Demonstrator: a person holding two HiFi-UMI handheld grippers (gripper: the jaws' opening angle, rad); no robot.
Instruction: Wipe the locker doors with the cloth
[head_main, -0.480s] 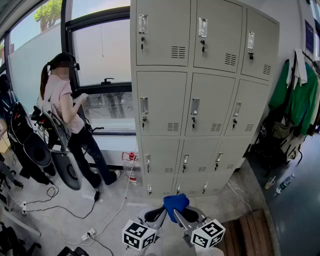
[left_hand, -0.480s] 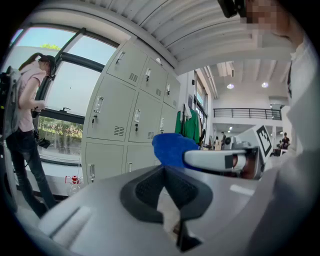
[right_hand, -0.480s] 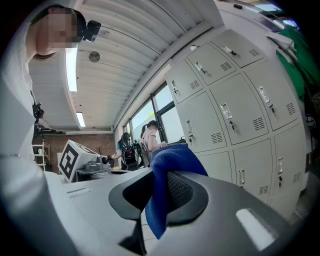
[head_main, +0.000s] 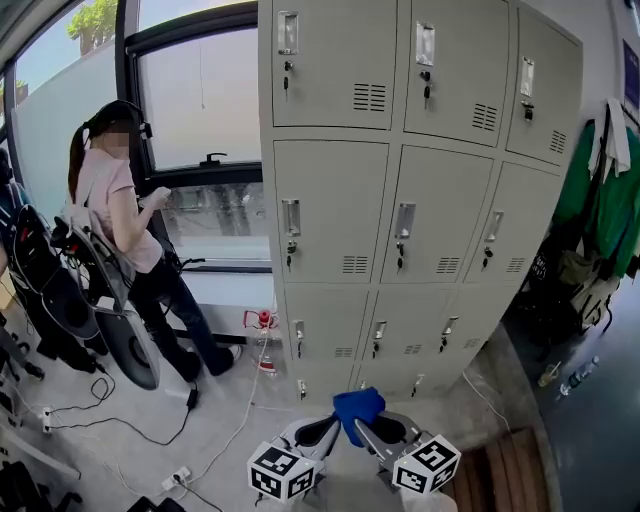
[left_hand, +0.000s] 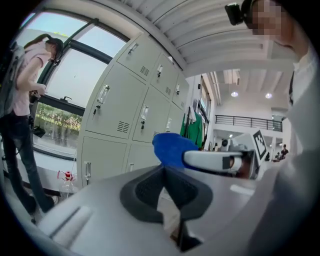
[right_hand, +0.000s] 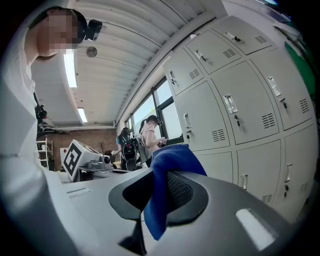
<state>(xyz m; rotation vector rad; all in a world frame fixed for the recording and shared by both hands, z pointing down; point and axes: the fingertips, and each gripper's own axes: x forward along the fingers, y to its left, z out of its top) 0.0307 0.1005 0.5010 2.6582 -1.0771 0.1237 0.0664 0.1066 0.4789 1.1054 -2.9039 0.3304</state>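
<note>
A bank of grey lockers (head_main: 400, 200) stands ahead, three columns wide, each door with a handle and a vent. Both grippers are held low and close together at the bottom of the head view, well short of the doors. My right gripper (head_main: 372, 428) is shut on a blue cloth (head_main: 358, 407), which bunches above its jaws and hangs down between them (right_hand: 161, 200). My left gripper (head_main: 318, 432) sits just left of it with its jaws together and nothing in them. The left gripper view shows the cloth (left_hand: 170, 147) beyond its tips, with the lockers (left_hand: 117, 107) behind.
A person (head_main: 115, 200) stands at the window left of the lockers, beside black bags (head_main: 60, 300). Cables (head_main: 150, 420) and a red-capped bottle (head_main: 265, 335) lie on the floor. Green garments (head_main: 600, 210) hang at the right. A wooden platform (head_main: 500, 465) is at the lower right.
The lockers look slightly larger and nearer than before. Both grippers and the cloth have shifted a little to the right, still close together.
</note>
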